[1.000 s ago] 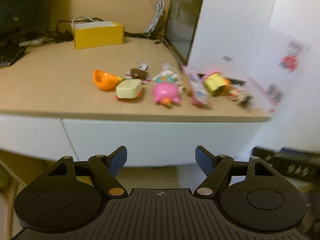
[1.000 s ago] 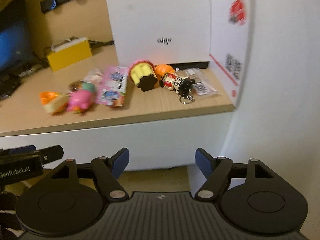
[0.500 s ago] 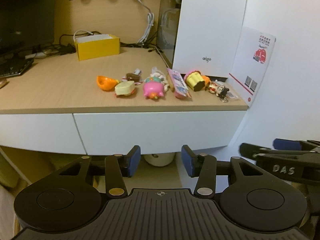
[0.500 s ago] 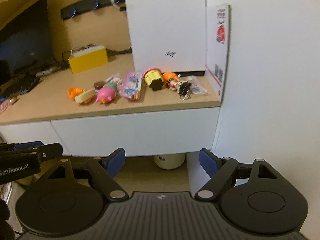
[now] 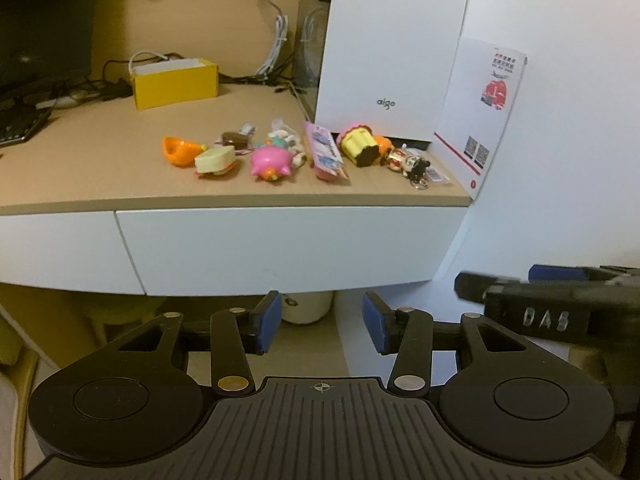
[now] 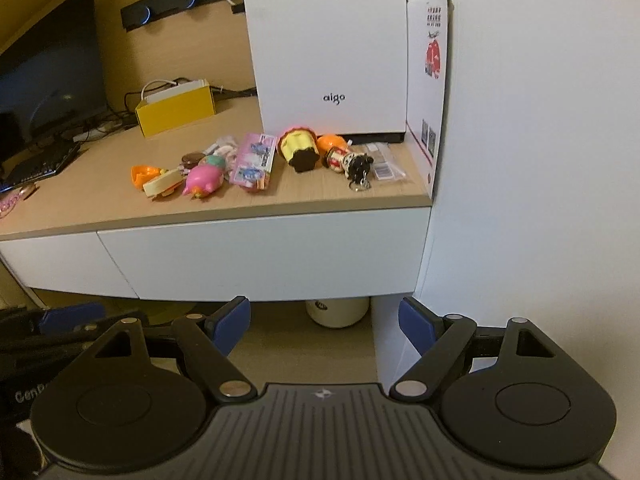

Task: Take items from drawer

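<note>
1. The left gripper (image 5: 322,322), black with blue pads, now sits farther back from the desk than a second ago, when the toys filled its view. Its jaws have just been narrowing; they stand apart with nothing between them.
2. Beyond it, the white flat-fronted drawer (image 5: 288,248) under the light wooden desktop (image 5: 80,160) appears fully closed, with no gap showing.
3. On the desktop, from left to right, lie an orange plastic shell (image 5: 179,151), a cream toy block (image 5: 215,159), a pink plastic pig (image 5: 271,163), a pink flat packet (image 5: 326,151), a yellow toy cupcake with a dark base (image 5: 359,144) and a small figure keychain (image 5: 410,162). They lie in a loose row near the front edge, just before a tall white box (image 5: 392,40).
4. The right gripper (image 6: 325,326), of the same build, has also drawn back from the desk. Its jaws are released wide and empty.
5. Judged from this, the items are already out, the drawer is closed, and both hands are retreating: the task looks finished or nearly so.
</note>
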The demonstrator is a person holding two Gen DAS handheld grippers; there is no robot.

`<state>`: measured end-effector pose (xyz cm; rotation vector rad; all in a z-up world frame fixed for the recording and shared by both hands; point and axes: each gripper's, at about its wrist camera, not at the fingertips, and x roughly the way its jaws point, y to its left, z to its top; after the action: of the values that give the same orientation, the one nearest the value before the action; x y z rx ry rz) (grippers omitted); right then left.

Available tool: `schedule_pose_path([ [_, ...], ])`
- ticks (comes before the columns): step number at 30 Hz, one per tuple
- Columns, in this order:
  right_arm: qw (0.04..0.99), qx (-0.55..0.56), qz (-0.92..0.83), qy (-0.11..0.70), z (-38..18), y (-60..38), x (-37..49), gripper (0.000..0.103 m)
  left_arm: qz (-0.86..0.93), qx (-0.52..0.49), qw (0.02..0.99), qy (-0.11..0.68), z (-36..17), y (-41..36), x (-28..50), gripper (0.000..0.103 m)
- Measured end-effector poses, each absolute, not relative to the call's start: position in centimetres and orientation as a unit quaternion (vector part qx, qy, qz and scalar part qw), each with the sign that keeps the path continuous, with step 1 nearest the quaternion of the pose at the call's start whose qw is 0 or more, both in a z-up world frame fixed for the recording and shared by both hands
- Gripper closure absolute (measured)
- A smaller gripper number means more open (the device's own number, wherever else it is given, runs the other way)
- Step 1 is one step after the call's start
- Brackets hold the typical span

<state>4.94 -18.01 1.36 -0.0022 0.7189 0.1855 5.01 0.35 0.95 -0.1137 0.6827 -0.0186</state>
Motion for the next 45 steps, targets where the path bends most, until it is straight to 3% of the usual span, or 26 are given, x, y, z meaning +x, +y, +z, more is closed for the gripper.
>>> schedule_pose_path([
  [45, 0.932, -0.001, 0.103, 0.346, 0.95, -16.92, 4.1, 0.021, -0.005, -0.054, 0.942, 0.33, 1.25, 0.88, 4.51, 0.056],
])
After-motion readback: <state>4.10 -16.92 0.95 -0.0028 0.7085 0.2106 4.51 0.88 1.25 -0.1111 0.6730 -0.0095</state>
